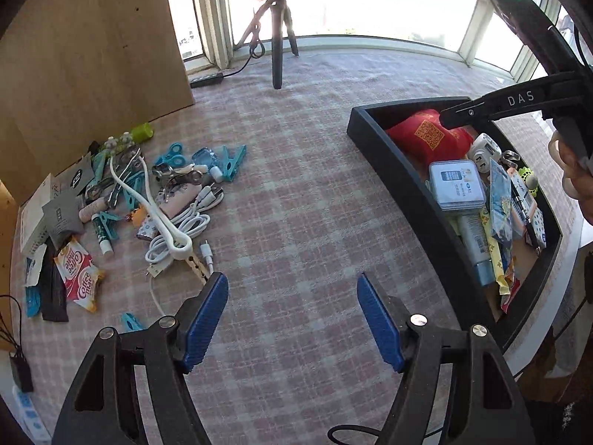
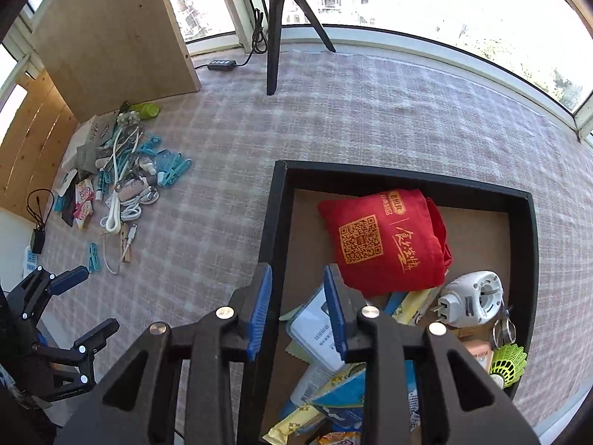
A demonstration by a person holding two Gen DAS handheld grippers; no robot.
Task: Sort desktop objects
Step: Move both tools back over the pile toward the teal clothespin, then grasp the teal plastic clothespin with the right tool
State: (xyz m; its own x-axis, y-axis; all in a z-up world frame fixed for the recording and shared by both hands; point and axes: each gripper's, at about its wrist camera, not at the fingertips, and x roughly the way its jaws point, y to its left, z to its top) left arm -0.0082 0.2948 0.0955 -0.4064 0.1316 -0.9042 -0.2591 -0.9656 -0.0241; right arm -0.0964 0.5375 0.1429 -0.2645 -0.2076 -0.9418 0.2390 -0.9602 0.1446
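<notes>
A pile of small objects (image 1: 148, 193) lies on the checked cloth at the left: white cables, teal clips, sachets, tubes. It also shows in the right wrist view (image 2: 118, 185). A black tray (image 1: 407, 185) at the right holds a red bag (image 1: 430, 137), a tin, a plug, tubes and packets. My left gripper (image 1: 292, 319) is open and empty above bare cloth between pile and tray. My right gripper (image 2: 298, 311) is part open and empty, straddling the tray's left wall (image 2: 274, 222), with the red bag (image 2: 385, 241) just ahead.
A wooden board (image 1: 92, 55) stands behind the pile. A black tripod (image 1: 278, 37) and a power adapter with cable (image 1: 207, 79) stand at the back near the window. A power strip (image 2: 31, 259) lies at the table's left edge.
</notes>
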